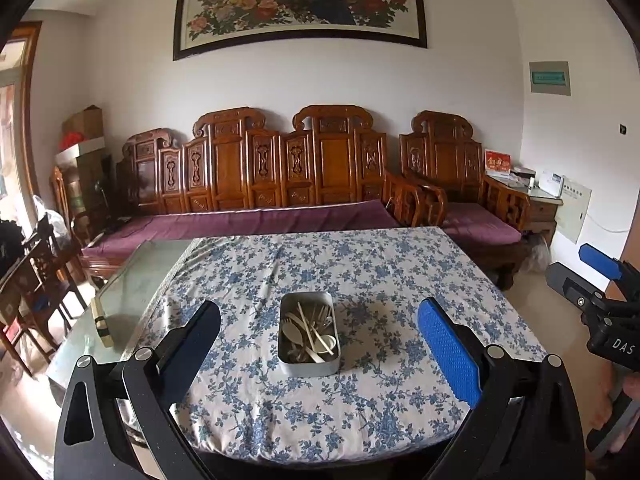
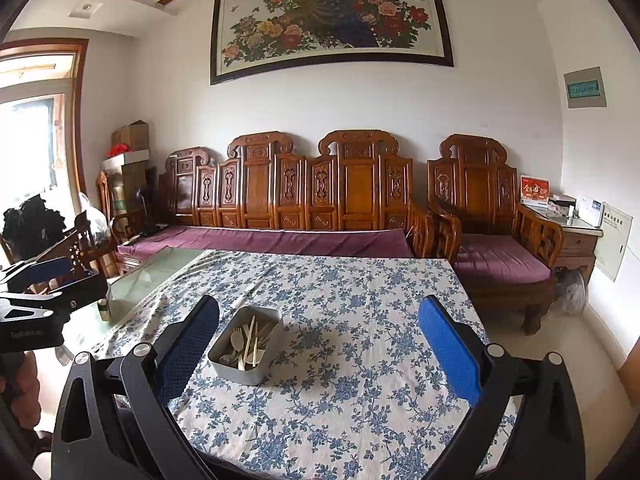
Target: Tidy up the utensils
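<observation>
With both tools, left [image 1: 319, 354] and right [image 2: 319, 350], spread wide and holding nothing above the blue-flowered cloth worktop [image 1: 380, 280], the grey rectangular metal tin [image 1: 308, 334] of tangled pale spoons and chopsticks [image 1: 310, 330] at its middle could slide or tip if one piece drags its neighbours.

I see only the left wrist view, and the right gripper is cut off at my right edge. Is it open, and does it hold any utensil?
Observer: The right gripper is wide open and holds nothing.
Operator: Where does the tin appear from that side?
Observer: The metal tin appears left of centre, close beside the left finger, with the utensils inside it.
</observation>
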A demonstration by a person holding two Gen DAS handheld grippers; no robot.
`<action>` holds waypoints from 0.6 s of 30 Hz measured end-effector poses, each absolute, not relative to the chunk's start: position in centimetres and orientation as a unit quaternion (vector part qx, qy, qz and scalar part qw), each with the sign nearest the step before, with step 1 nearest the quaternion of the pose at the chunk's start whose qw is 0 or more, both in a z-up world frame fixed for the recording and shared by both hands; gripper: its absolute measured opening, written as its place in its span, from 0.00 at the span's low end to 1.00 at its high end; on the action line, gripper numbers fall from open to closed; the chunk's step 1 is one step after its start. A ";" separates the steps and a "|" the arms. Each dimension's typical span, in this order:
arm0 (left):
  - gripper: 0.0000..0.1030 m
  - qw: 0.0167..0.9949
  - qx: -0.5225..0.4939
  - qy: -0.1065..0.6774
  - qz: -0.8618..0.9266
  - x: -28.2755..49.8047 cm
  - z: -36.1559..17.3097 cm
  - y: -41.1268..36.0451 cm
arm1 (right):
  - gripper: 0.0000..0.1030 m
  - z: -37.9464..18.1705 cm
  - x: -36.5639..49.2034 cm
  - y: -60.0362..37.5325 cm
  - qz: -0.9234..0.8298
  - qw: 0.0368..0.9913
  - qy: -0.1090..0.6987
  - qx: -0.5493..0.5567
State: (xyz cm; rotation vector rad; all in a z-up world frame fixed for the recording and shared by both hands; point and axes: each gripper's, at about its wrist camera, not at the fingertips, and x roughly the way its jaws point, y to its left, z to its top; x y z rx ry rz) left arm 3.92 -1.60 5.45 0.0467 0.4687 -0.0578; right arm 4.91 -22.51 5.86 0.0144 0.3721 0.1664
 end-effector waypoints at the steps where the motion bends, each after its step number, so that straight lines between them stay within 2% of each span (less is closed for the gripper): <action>1: 0.93 0.972 0.024 0.232 -0.029 3.9 5.5 -1.6 | 0.98 5.8 4.9 -22.5 0.083 0.979 0.185 0.007; 18: 0.93 0.972 0.024 0.230 -0.028 3.9 5.6 -1.6 | 0.98 5.9 4.9 -22.6 0.083 0.979 0.184 0.007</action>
